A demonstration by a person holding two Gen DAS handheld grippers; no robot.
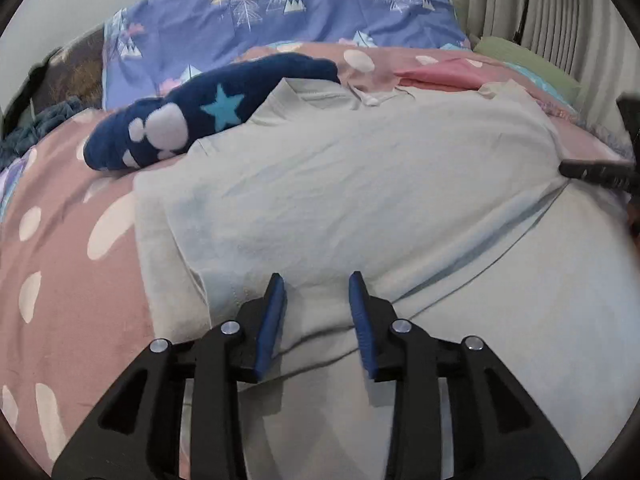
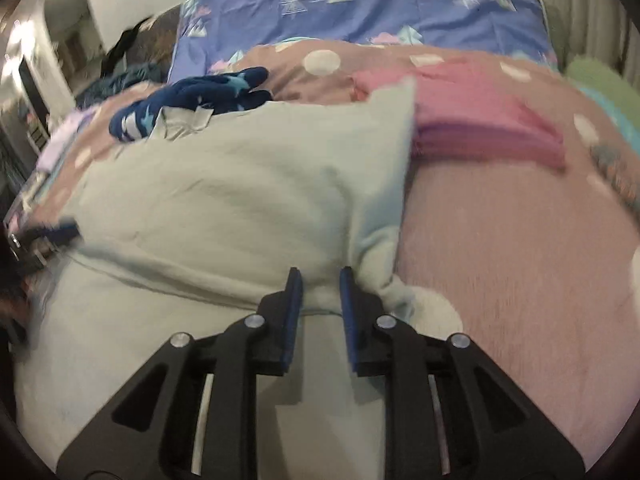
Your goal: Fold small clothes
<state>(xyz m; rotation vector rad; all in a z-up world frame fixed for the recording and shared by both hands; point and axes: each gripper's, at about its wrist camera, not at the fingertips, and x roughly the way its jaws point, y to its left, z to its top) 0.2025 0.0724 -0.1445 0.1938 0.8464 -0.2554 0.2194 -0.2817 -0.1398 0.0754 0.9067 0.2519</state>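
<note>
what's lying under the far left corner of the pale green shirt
A navy fleece garment with a light blue star and white blobs pokes out from under the pale green shirt, on the pink dotted bedspread. How far it runs underneath is covered.

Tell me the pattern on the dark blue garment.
White paw prints and light blue stars on the dark blue garment, clearest in left wrist view.

A bed [image 1: 72, 280] covered in a pink sheet with white dots carries everything. On it lie a pale grey-green garment [image 1: 360, 184], a navy star-printed garment [image 1: 208, 116], a folded pink stack [image 2: 480, 120] and a blue tree-print pillow [image 1: 280, 8].
</note>
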